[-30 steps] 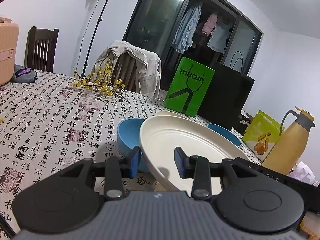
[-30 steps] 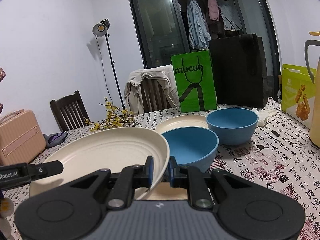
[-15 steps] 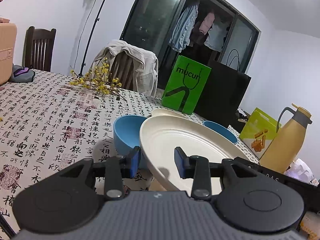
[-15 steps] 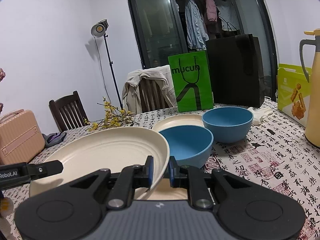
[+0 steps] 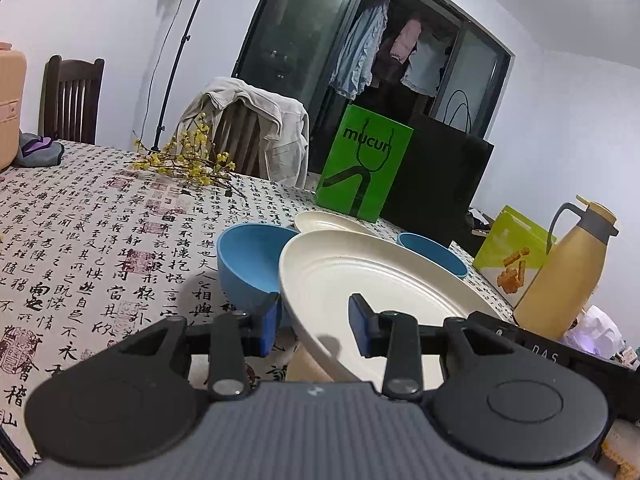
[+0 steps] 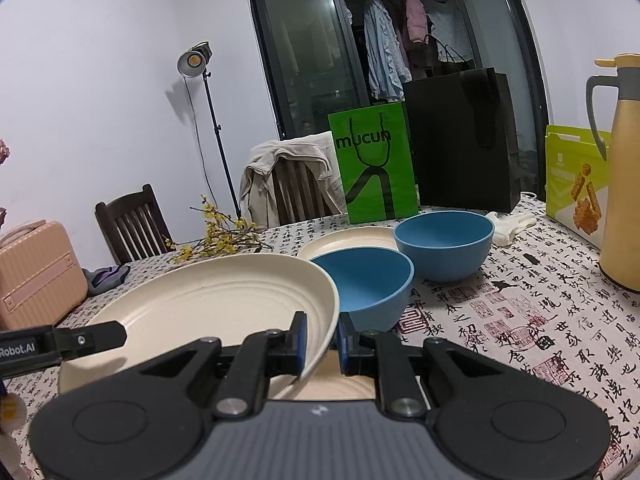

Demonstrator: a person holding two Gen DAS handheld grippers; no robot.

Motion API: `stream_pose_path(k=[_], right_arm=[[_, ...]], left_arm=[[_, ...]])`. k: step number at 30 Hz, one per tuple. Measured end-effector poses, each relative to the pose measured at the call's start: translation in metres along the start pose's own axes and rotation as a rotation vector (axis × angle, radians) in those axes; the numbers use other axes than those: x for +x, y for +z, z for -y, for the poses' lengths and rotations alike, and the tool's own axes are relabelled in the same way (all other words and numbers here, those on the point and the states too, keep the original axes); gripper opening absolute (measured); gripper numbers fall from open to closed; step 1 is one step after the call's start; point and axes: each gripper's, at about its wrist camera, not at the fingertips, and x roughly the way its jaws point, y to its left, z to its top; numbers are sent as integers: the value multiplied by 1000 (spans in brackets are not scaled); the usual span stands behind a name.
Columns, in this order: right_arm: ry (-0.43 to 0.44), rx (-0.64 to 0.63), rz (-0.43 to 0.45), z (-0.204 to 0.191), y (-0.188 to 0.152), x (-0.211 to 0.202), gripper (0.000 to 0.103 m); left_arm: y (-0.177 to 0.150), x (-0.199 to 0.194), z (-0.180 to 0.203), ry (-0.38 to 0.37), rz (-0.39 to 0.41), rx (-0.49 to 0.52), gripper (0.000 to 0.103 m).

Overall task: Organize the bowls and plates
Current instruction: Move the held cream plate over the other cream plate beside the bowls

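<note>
- Right wrist view: the right hand-held gripper (image 6: 321, 338) pinches the near right rim of a large cream plate (image 6: 208, 304), its blue pads clamped on either side of the edge.
- The plate is tilted and lifted off the counter (image 6: 540, 320); another cream plate lies flat just below it, seen between the gripper's arms.
- Just right of the lifted plate sits a blue bowl (image 6: 368, 284), close to its rim; whether they touch I cannot tell.
- A second blue bowl (image 6: 444, 244) stands farther back and to the right, near the first.
- A smaller cream plate (image 6: 344, 242) lies flat behind the near bowl.
- At the far left of this view, the tip of the left hand-held gripper reaches the plate's left edge.
- Left wrist view: the left hand-held gripper (image 5: 314, 328) has its jaws parted around the plate's (image 5: 372, 280) near left rim; the pads stand clear of it on both sides.
- At the counter's far edge stand a green bag (image 6: 374, 168) and a black bag (image 6: 460, 140).
- A yellow thermos jug (image 6: 622, 176) stands at the right.
- Yellow flower sprigs (image 6: 224, 236) lie on the far left part of the patterned cloth.
</note>
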Motion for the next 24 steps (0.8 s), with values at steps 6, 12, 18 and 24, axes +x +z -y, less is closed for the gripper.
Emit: stream_pose_path(k=[6, 12, 18, 24], right_arm=[[-7, 4, 2, 3, -3, -7, 15], [-13, 12, 7, 6, -4, -13, 15], [-17, 20, 11, 8, -6, -18, 15], [-28, 19, 12, 9, -10, -23, 15]], left_arm=[[-3, -2, 4, -7, -1, 9, 37], [-6, -4, 9, -14, -4, 23, 37], [-9, -6, 14, -8, -9, 48, 37], [-12, -6, 19, -2, -18, 84, 37]])
